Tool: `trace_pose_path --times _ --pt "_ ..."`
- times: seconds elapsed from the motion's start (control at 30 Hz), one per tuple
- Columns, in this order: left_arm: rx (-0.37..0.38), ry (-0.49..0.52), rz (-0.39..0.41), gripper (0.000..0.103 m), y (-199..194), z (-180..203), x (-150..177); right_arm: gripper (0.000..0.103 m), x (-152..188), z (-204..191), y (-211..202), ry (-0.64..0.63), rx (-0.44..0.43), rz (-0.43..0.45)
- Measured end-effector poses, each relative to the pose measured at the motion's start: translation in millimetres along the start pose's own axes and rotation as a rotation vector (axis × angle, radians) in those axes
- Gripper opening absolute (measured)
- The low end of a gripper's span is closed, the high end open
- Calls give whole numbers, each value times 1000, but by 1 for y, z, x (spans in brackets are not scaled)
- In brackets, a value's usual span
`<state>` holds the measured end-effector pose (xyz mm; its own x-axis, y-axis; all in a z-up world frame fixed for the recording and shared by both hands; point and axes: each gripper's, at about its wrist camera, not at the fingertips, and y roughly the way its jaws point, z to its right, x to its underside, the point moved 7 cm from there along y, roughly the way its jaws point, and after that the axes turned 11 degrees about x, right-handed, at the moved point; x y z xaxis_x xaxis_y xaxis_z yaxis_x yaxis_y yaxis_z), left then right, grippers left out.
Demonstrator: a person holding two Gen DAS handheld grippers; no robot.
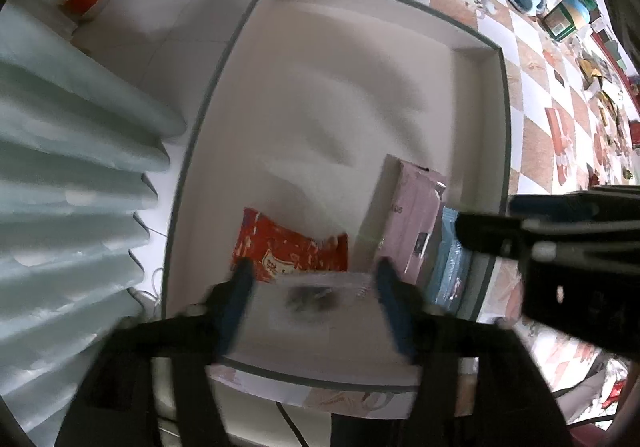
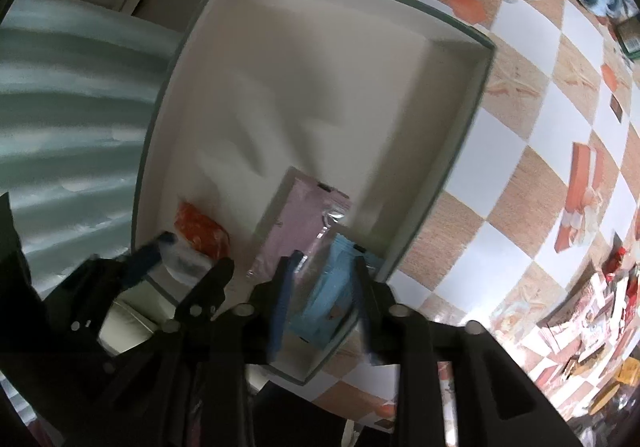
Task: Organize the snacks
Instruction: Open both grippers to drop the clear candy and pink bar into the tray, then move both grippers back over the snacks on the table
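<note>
A large shallow white box [image 1: 496,59] with a dark green rim fills the middle of both wrist views. It sits on a tabletop [image 1: 532,115] covered in an orange-and-white checked cloth.

In the left wrist view, the left tool [image 1: 312,307] points straight down at the near end of the box, at the bottom centre of the frame. Its blue-padded fingers [image 1: 236,303] stand apart, released. Between them lies a clear plastic snack packet [image 1: 316,299] with a dark piece inside, blurred; the pads do not seem to press on it. Just above it in the frame, a red snack packet [image 1: 296,247] lies flat on the box floor. To the right, a pink packet [image 1: 416,223] leans along the box's right side, with a light blue packet [image 1: 452,267] beside it against the right wall.

In the right wrist view, the right tool [image 2: 324,299] hovers at the bottom centre, over the box's lower right corner. Its fingers [image 2: 282,307] are spread, released, with the light blue packet [image 2: 328,299] lying between them and a clear wrapper edge beside the left finger. The pink packet [image 2: 296,223] lies just above, and the red packet [image 2: 200,231] sits at lower left, beside the left tool [image 2: 180,259].

More loose snacks [image 2: 592,331] are scattered on the tabletop at the far right edge. Pale green pleated fabric [image 1: 68,167] fills the left side.
</note>
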<state>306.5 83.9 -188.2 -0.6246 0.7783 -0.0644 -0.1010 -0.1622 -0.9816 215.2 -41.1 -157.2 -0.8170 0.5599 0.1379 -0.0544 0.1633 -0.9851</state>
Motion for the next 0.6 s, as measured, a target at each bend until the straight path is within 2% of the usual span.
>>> trace_pose_path --times 0.03,0.1,0.37,0.4,0.43,0.47,0.6 --pt "-7 2 14 80 -2 0 -1 79 1 5 -1 14 6 9" --pt "-7 5 17 80 -5 4 -2 79 3 14 -5 31 15 29" --pt "6 67 10 80 -9 27 15 80 27 70 -4 162 4 -4" --pt "10 79 6 80 -8 33 16 83 32 78 -3 178 4 -10" --pt "16 95 -1 80 -6 39 18 95 38 89 -1 197 6 -15" --pt "19 108 -7 80 -6 44 19 100 44 97 0 216 7 -18" --pt "27 169 -16 80 -6 70 26 102 66 130 5 293 -1 -27"
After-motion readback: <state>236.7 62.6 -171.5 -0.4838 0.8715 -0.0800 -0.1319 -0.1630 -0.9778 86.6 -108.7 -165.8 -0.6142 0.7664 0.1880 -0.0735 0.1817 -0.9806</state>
